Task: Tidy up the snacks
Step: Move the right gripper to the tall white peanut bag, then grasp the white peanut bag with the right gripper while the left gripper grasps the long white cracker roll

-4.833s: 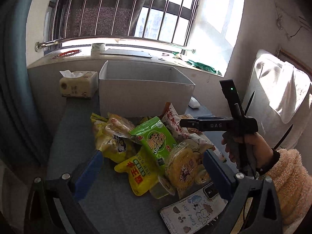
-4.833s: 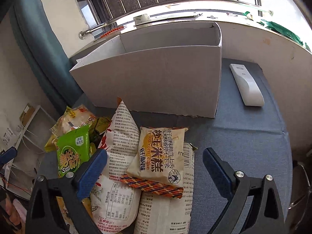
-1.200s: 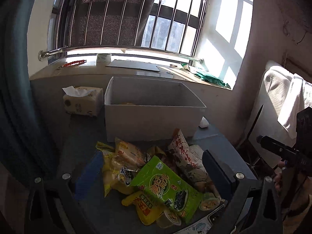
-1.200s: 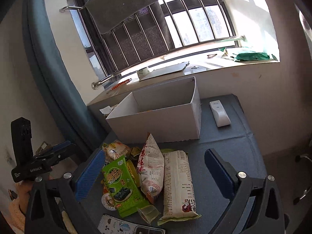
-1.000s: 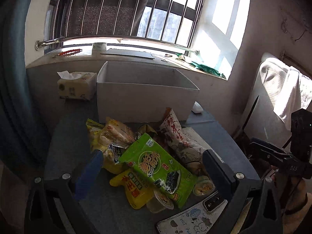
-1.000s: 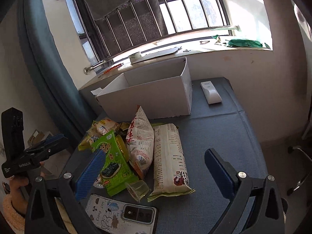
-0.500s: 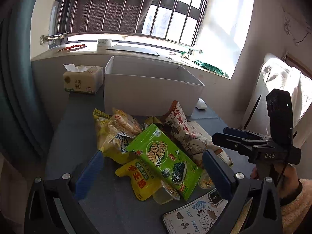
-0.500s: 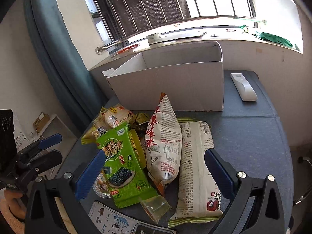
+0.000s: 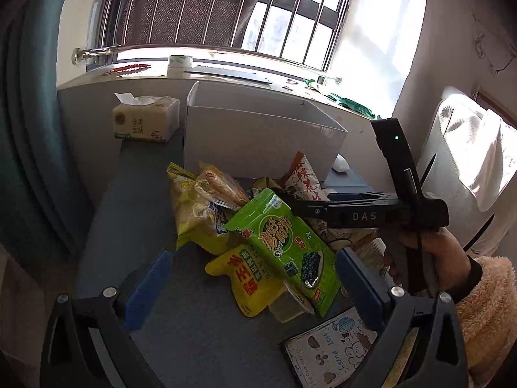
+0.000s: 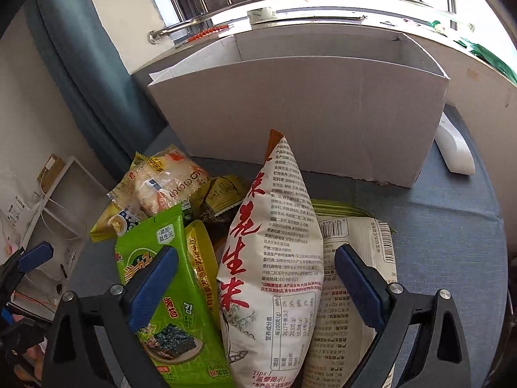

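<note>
Snacks piled on the desk (image 10: 452, 226) before the white box (image 10: 323, 123)
Bare desk lay right of the pile; the right hand-held gripper (image 10: 255, 281) had dropped closer, jaws wide astride the peanut bag (image 10: 271, 258); the left hand-held gripper (image 9: 250, 279), also wide, hovered over the green seaweed pack (image 9: 284, 242); "DAS" showed on the right tool

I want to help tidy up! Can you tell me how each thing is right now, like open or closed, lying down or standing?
white box: open-topped, upright.
peanut bag: sealed, lying on the pile, between the open right gripper fingers.
green seaweed pack: sealed, lying on top.
tissue pack: opened, tissue sticking out.
left gripper: open, holding nothing.
jelly cup: tipped on its side.
</note>
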### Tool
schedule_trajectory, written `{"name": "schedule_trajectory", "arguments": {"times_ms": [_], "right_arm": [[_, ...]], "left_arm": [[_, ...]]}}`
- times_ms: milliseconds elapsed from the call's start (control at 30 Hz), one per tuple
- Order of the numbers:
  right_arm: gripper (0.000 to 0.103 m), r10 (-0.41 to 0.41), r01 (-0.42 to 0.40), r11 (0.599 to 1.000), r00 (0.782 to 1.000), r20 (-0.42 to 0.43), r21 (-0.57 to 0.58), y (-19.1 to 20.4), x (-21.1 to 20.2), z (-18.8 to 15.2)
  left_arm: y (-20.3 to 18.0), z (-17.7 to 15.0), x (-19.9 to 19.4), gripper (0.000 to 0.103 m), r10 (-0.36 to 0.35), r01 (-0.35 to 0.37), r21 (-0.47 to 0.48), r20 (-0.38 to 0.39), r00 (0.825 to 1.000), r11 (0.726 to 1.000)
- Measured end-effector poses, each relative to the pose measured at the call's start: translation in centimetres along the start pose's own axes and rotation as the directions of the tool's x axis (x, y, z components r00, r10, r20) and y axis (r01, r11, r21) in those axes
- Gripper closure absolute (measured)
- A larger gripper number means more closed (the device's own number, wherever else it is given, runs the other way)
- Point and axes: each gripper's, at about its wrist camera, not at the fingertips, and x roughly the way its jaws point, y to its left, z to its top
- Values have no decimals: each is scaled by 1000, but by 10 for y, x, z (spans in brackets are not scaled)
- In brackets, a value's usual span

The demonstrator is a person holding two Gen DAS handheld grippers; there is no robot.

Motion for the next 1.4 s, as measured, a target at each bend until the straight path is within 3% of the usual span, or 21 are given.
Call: {"name": "schedule_trajectory", "arguments": {"times_ms": [33,67,167,567,800,900,1067,1200,1267,1333,1400], "right_arm": [[34,-35,34,999,999,-22,-4,0,4,-1],[55,-45,46,999,998,-40,6,-2,7,-2],[63,-5,5,999,1000,-6,43,-12,-1,-4],[63,11,-27,997,975,220,66,-26,-98,-6],[63,-111,58,983,944,312,174,-54,-158,-46],[63,-159,85,970,931,328,229,-71,-182,-68],[63,-200,91,948,915,350,304,-97,-209,-100],[63,-205,75,935,912,355,346,-111,-218,-117],[63,-200,67,935,911,361,349,-113,-219,-121],[63,-196,62,934,912,361,352,-115,-219,-125],[63,-183,49,937,913,364,347,-115,-217,-126]], "left_arm": [[1,-1,1,0,1,-1,-5,-1,1000,1000],[2,-1,2,0,-1,1,-11,-5,1000,1000],[2,-3,4,0,-9,9,-16,-17,1000,1000],[-29,7,43,0,-28,28,1,-132,991,1000],[-94,28,76,0,-70,90,100,-187,980,991],[-127,36,107,0,-94,126,127,-238,967,984],[-168,38,157,0,-48,101,164,-299,953,981],[-182,33,193,1,-7,71,148,-393,919,986],[-186,29,205,10,53,31,191,-416,908,981],[-185,27,207,48,63,30,217,-406,912,976],[-181,30,200,65,24,58,201,-386,922,978]]}}
